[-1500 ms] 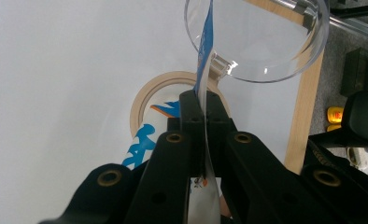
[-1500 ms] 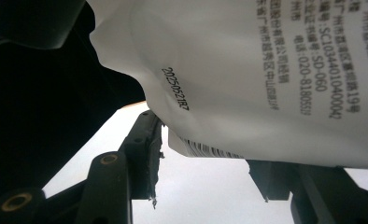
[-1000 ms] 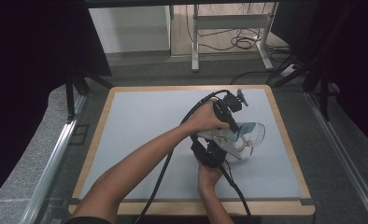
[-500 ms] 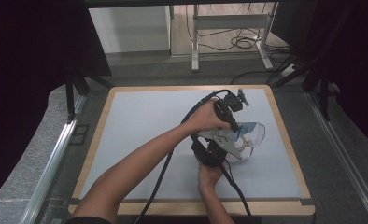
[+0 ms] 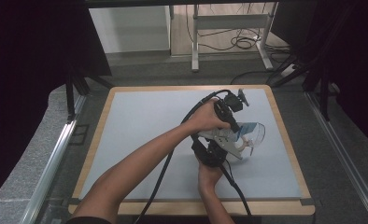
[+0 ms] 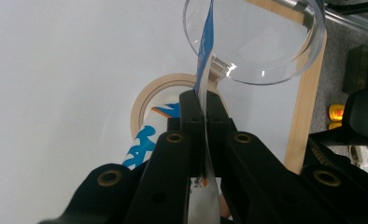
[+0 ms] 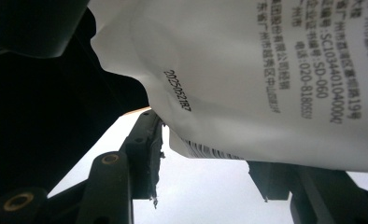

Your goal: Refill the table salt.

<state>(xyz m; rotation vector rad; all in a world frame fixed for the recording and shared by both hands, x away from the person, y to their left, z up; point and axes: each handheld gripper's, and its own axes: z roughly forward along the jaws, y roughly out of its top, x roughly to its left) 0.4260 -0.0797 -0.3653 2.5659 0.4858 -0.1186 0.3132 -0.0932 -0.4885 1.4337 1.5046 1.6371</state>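
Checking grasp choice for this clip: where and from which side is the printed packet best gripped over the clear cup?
Probably by its flat top edge. In the left gripper view the left gripper is shut edge-on across the thin packet, above the clear cup. The film is flat there, so the jaws meet it squarely. The right gripper sits open under the packet's bulging printed face.

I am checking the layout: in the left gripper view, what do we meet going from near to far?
Left tongs shut on the packet's edge → wooden ring → clear round bowl → table's wooden border.
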